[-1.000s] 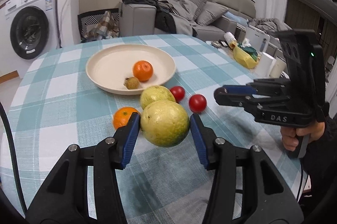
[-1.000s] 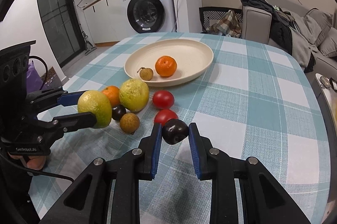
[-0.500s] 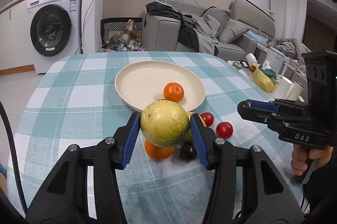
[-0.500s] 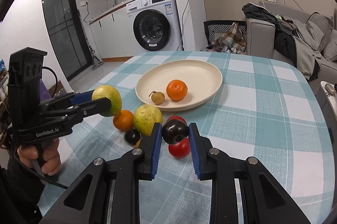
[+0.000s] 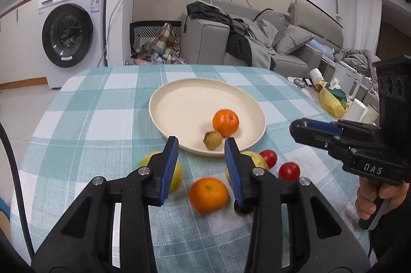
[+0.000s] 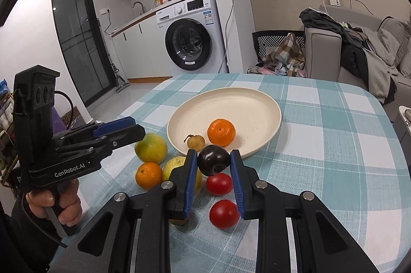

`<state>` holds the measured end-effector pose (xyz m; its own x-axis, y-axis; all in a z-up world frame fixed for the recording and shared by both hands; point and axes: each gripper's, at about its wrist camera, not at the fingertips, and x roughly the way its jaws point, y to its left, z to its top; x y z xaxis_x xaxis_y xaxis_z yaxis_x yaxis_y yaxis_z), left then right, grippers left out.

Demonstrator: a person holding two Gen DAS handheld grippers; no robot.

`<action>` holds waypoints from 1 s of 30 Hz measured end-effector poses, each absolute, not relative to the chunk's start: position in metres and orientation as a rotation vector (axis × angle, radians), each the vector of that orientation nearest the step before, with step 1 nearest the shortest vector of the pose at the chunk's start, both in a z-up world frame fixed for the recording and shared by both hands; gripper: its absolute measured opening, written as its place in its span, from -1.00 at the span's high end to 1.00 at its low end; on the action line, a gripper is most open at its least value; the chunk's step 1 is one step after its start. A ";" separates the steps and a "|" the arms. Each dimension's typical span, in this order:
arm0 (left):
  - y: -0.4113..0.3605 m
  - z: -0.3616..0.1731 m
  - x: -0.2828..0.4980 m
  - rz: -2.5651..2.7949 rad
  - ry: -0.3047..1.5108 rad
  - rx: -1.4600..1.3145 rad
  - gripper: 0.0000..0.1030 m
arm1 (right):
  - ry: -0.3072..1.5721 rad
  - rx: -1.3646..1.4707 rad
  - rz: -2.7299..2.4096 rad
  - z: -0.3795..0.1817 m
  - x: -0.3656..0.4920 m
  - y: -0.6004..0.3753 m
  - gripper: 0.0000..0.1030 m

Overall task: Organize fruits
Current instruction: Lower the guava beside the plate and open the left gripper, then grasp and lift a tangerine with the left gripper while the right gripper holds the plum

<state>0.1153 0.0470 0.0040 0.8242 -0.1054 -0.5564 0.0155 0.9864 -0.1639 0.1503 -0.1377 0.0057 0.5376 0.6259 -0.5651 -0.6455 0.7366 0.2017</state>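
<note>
My left gripper (image 5: 201, 143) is closing with nothing between its blue pads. The yellow-green fruit (image 5: 177, 175) is blurred, down by the tablecloth beside the left finger and free of the pads; the right wrist view shows the fruit (image 6: 151, 148) under that gripper's tip (image 6: 128, 130). My right gripper (image 6: 213, 154) is shut on a dark plum (image 6: 213, 160) just before the cream plate (image 6: 257, 103). An orange (image 6: 221, 132) and a small brown fruit (image 6: 195, 142) lie in the plate.
On the checked cloth near the plate (image 5: 179, 103) lie another orange (image 5: 208, 194), a second yellow-green fruit (image 5: 257, 160), two red tomatoes (image 5: 268, 158) (image 5: 289, 171) and a dark fruit (image 5: 241, 208). A hand holds the right gripper (image 5: 299, 127) at the right.
The yellow-green fruit has left the left gripper's jaws and dropped to the left, and the jaws have narrowed. Both grippers came closer to the plate; the right still holds the plum.
</note>
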 end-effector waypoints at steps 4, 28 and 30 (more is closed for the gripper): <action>0.045 -0.008 0.117 -0.059 0.641 -0.129 0.33 | 0.667 -0.021 0.756 0.002 0.151 -0.141 0.48; 0.042 -0.017 0.112 -0.082 0.672 -0.139 -0.32 | 0.687 0.005 0.739 -0.007 0.159 -0.149 0.48; 0.040 -0.017 0.113 -0.091 0.682 -0.140 -0.46 | 0.686 0.004 0.739 -0.007 0.159 -0.149 0.48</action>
